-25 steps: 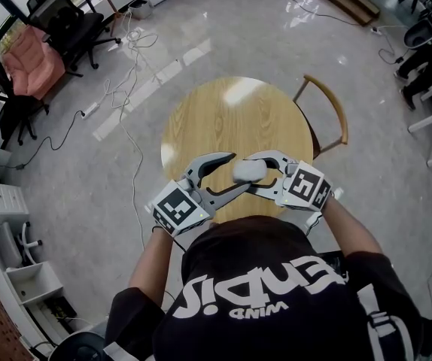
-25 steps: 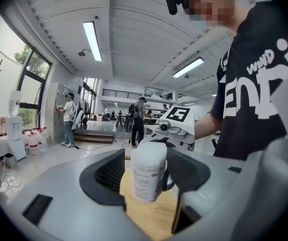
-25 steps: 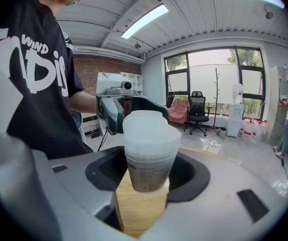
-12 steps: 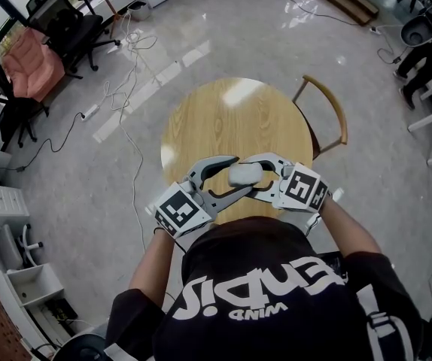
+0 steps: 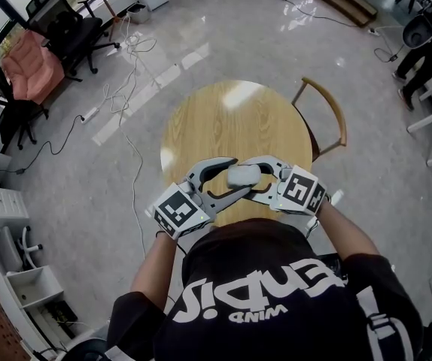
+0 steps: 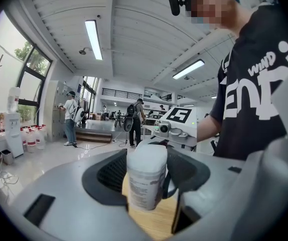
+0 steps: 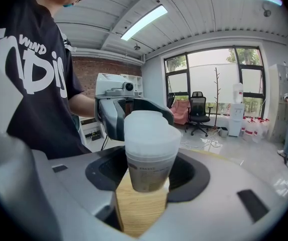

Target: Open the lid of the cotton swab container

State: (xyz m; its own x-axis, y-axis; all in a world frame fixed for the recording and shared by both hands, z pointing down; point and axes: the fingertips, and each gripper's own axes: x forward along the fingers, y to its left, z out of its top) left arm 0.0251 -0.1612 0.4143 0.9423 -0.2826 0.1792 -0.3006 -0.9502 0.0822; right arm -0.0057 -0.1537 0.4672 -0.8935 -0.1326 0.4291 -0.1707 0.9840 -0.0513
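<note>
Here, in the head view, we are holding the cotton swab container (image 5: 242, 174) between the left gripper (image 5: 235, 177) and right gripper (image 5: 255, 176), over the surface's (image 5: 231, 119) near edge. In the left gripper view, its fingers (image 6: 109, 173) are pressing the container's sides. In the right gripper view, fingers (image 7: 186, 172) are clamping the body below the lid (image 7: 151, 129), which is sitting shut. Next, we are judging, one gripper must steady the body while the other pries the lid.
</note>
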